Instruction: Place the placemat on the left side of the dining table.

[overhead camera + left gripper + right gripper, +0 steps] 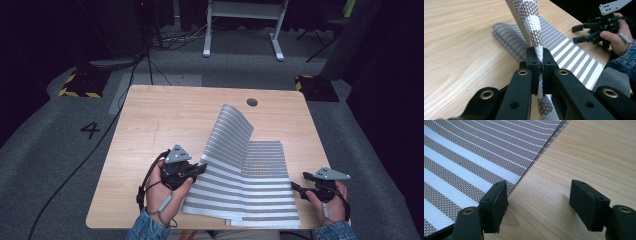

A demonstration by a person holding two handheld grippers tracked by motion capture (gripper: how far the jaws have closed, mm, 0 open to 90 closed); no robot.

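At the left of the high view, the left gripper (199, 169) sits in the person's left hand (161, 192), and its jaws are clamped on the near left edge of the topmost striped placemat (227, 145), which rises from the stack and curls away toward the far side of the wooden table (165, 115). In the left gripper view the pinch is plain: the two black jaws meet on the woven sheet, which stands on edge between them and climbs out of the top of the picture, so its upper end is cut off there. Below the jaws the sheet's lower edge is lost behind the gripper's own arms. The raised mat hides part of the stack of placemats (265, 197) lying flat beneath it at the near middle of the table; how many are stacked cannot be told, though several edges show in the left gripper view (506, 37). Farther right, the right gripper (299, 182) rests low just beside the stack's right edge, in the right hand (330, 202). In its own view its jaws stand wide apart over bare wood, the left jaw at the mat's border, nothing between them.
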